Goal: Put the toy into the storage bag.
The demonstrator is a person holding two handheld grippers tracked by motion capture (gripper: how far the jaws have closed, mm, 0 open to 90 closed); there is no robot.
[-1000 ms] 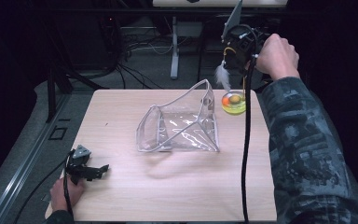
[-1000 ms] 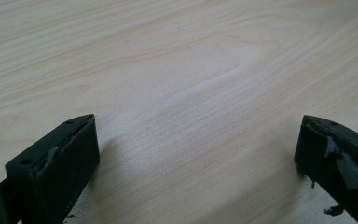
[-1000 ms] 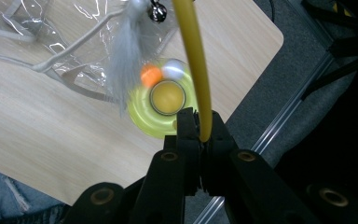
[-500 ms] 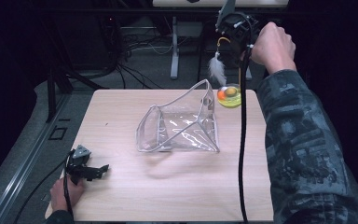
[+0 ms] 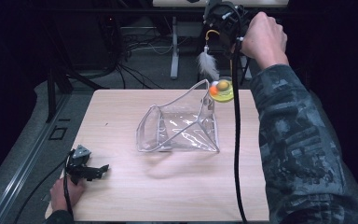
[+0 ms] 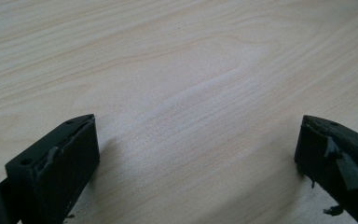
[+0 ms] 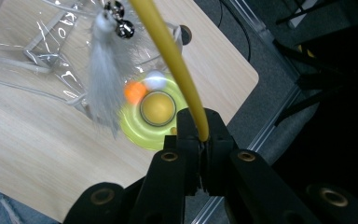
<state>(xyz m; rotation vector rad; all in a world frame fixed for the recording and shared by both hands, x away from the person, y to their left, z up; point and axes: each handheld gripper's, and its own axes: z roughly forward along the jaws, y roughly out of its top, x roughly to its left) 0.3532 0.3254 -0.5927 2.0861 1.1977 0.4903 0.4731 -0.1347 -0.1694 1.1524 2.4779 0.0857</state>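
Right gripper pinched tight on the yellow wand of a cat toy, lifted above the far right corner of the table. White feather and small bell dangling from the wand's curled end, yellow-green base with its orange ball hanging just over the corner, beside the raised far lip of the clear bag. Likely step: carrying the toy toward the bag's mouth. Best done slowly, with the base kept hanging straight, raised enough to clear that stiff rim, then lowered through the opening rather than dragged across it. Swinging feather apt to snag on the rim. Black cable trailing across the table's right side, close to the bag. Left gripper resting at the near left edge, jaws spread wide over bare wood, holding nothing, free to steady the bag.
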